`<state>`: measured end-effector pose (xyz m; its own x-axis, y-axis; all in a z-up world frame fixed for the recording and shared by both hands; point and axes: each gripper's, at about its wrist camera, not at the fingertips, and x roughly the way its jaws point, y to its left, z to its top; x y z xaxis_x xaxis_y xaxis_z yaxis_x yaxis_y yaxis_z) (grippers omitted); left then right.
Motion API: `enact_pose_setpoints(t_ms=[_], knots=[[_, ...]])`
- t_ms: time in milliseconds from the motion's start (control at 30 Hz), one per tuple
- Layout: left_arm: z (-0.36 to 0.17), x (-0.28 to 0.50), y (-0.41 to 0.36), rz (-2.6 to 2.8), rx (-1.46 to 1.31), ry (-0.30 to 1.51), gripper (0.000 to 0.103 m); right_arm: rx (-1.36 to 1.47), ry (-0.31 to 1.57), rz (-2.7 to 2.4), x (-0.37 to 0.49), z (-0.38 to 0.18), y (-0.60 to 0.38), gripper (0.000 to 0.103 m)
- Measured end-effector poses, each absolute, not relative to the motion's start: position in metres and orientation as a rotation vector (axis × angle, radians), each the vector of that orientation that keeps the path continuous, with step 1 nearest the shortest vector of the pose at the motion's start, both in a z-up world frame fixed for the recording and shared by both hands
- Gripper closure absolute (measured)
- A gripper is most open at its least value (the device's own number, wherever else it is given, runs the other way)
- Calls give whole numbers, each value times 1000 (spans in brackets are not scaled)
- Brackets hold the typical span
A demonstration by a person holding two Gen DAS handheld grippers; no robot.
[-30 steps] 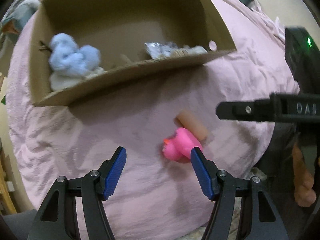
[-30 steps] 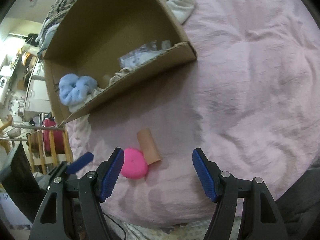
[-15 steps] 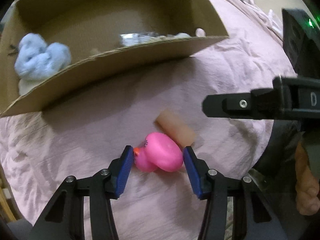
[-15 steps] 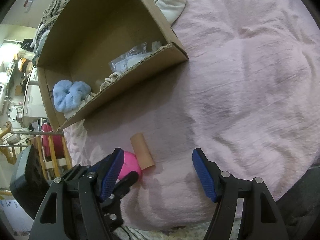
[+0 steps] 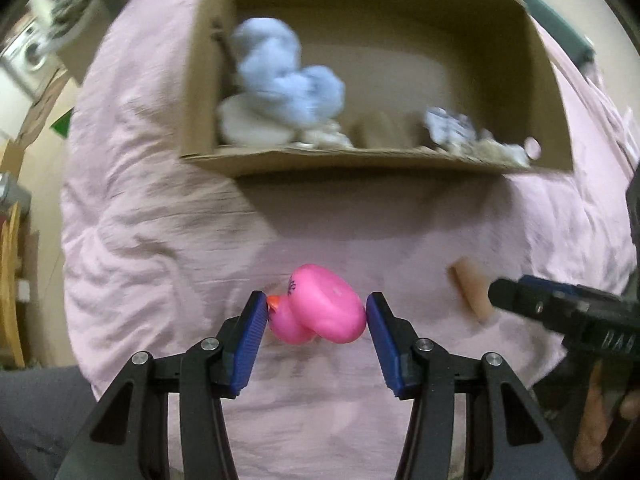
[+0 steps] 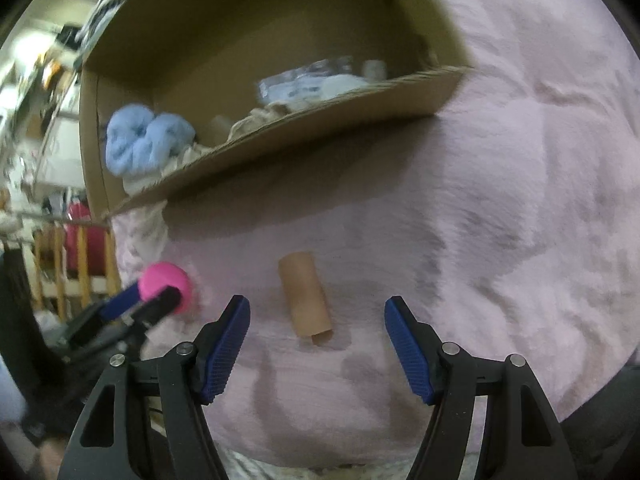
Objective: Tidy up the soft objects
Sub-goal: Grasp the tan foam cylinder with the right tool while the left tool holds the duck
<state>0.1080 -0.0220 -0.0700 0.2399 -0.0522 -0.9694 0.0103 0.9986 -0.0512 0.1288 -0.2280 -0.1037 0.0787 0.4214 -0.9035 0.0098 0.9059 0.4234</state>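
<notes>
1. Left wrist view: my left gripper (image 5: 316, 314) points down at the pink blanket (image 5: 160, 240), and its blue pads are clamped on a pink duck (image 5: 324, 308), one against the beak side, the other against the body.
2. Beyond the duck, at the far side, an open cardboard box (image 5: 400, 160) lies on the blanket; a blue fluffy toy (image 5: 284, 76) sits in its left part and a crinkled plastic bag (image 5: 448, 128) in its right part.
3. To the right of the duck a tan tube (image 5: 470, 288) lies on the blanket, apart from it.
4. Right wrist view: my right gripper (image 6: 316, 320) stands wide open with nothing held; the tube (image 6: 306, 294) lies between its pads, touching neither.
5. At the left of that view the duck (image 6: 168, 284) shows in the left gripper (image 6: 156, 300), well clear of the tube, with the box (image 6: 320, 120) farther off.
</notes>
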Motion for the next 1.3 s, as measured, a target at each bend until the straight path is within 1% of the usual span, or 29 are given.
enact_pose_setpoints(t_ms=[200,333,400,467,500,567,633,667,733,767,833,1133,1300], knots=[[-66,108,-16,-3,-34,1306,56,90,1428,303,127,-102,-193,28],[-60,103,-7,4,-38,1301,56,13,1435,316,127,-109,-180,28],[-62,108,-8,8,-41,1306,56,-15,1434,322,125,-110,-176,30],[-67,110,-12,10,-37,1307,55,-41,1432,323,124,-111,-174,44],[-67,111,-13,9,-33,1305,55,-60,1431,321,123,-112,-172,47],[-67,112,-15,9,-28,1302,55,-101,1425,311,122,-114,-169,63],[-68,113,-18,9,-23,1300,55,-119,1419,312,121,-114,-168,68],[-68,112,-19,10,-19,1298,55,-122,1416,317,120,-113,-168,75],[-67,110,-22,12,-12,1295,55,-123,1411,332,119,-113,-165,86],[-67,110,-22,15,-7,1293,55,-116,1410,339,117,-110,-166,88],[-66,109,-23,23,0,1288,56,-92,1410,347,116,-107,-169,95],[-59,104,-9,66,-19,1263,56,34,1396,394,108,-90,-188,96],[-50,100,-6,81,-33,1234,56,85,1343,406,103,-70,-212,96]])
